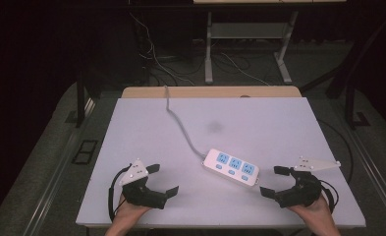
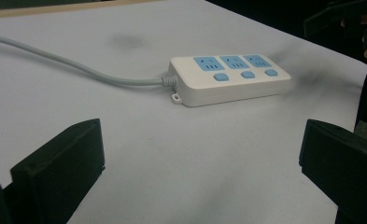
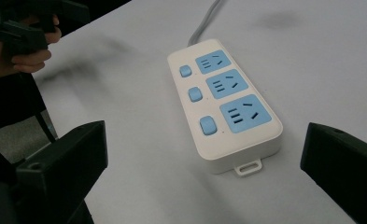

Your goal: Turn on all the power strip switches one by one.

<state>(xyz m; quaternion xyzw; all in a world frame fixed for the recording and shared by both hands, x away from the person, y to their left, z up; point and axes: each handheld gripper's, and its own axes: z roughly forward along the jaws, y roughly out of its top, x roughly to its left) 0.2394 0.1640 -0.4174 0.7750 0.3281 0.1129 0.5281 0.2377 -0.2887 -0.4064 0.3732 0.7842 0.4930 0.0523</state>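
Observation:
A white power strip (image 1: 231,166) with three blue sockets and three blue switches lies flat right of the table's middle, its grey cable (image 1: 180,125) running to the far edge. My left gripper (image 1: 162,179) rests near the front left, open, nothing between its jaws; the power strip (image 2: 228,79) lies ahead of it. My right gripper (image 1: 274,181) sits at the front right, open and empty, just right of the strip's near end. The power strip (image 3: 225,102) lies between and beyond its jaws, untouched.
The white table (image 1: 279,123) has a dark smudge (image 1: 214,128) behind the strip. A wooden edge (image 1: 210,92) runs along the far side. Beyond it are cables on the floor and the legs of a metal frame (image 1: 208,54).

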